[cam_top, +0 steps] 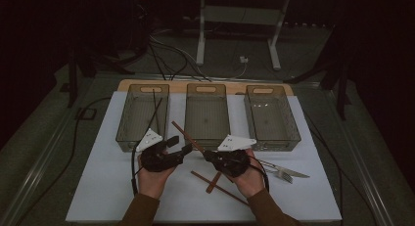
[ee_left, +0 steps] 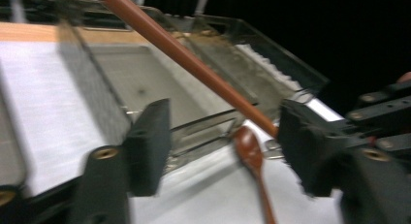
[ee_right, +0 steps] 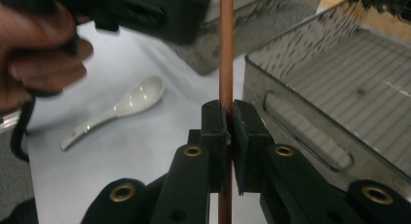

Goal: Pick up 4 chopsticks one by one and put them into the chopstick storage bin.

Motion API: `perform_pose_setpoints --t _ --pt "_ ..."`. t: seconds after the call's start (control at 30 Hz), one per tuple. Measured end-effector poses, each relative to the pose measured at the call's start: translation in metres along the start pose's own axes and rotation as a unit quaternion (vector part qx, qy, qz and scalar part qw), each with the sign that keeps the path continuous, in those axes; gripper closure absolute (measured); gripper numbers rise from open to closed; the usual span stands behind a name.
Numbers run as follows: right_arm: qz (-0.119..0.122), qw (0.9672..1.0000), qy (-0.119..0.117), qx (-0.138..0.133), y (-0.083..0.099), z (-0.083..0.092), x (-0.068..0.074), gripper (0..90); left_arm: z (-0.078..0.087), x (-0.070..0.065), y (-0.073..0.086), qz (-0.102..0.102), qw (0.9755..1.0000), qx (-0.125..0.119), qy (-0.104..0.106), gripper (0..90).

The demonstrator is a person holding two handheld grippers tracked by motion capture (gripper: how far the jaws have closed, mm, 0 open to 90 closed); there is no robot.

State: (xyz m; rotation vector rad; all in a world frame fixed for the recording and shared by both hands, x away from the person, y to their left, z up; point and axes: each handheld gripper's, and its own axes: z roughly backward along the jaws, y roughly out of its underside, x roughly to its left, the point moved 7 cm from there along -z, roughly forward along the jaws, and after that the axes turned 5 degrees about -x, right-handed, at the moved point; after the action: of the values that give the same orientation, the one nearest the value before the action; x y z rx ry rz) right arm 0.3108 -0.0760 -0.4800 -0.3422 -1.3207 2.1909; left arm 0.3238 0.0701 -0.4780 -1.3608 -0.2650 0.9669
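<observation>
My right gripper point(cam_top: 208, 154) point(ee_right: 225, 108) is shut on a long brown chopstick point(cam_top: 186, 134) point(ee_right: 225, 49), which slants up and to the left over the white mat point(cam_top: 103, 187). In the left gripper view the same chopstick point(ee_left: 194, 64) crosses the gap between the jaws of my left gripper point(cam_top: 179, 144) point(ee_left: 223, 118). Those jaws stand apart, and the stick's lower end lies close by the right one. A brown spoon point(ee_left: 249, 151) point(cam_top: 214, 182) and a second brown chopstick point(cam_top: 222, 188) lie on the mat in front of my hands.
Three clear plastic bins stand in a row at the back of the mat: left point(cam_top: 128, 125), middle point(cam_top: 207, 88), right point(cam_top: 293, 130). A thin dark stick point(cam_top: 155, 108) leans in the left bin. A fork and knife point(cam_top: 286, 173) lie at the right. A white spoon point(ee_right: 121, 110) rests on the mat.
</observation>
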Motion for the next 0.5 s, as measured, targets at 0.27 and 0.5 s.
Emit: perform_pose_setpoints --t 0.27,0.5 --pt "-0.024 0.9993 -0.002 -0.029 -0.0084 -0.0034 0.0044 84.5 -0.0041 -0.0072 -0.0042 0.026 0.999 -0.017 0.034 63.4" --pt "-0.035 0.9987 -0.002 -0.037 -0.0097 -0.007 0.0066 84.6 -0.0048 -0.0105 -0.0071 0.04 0.9973 -0.022 0.057 75.0"
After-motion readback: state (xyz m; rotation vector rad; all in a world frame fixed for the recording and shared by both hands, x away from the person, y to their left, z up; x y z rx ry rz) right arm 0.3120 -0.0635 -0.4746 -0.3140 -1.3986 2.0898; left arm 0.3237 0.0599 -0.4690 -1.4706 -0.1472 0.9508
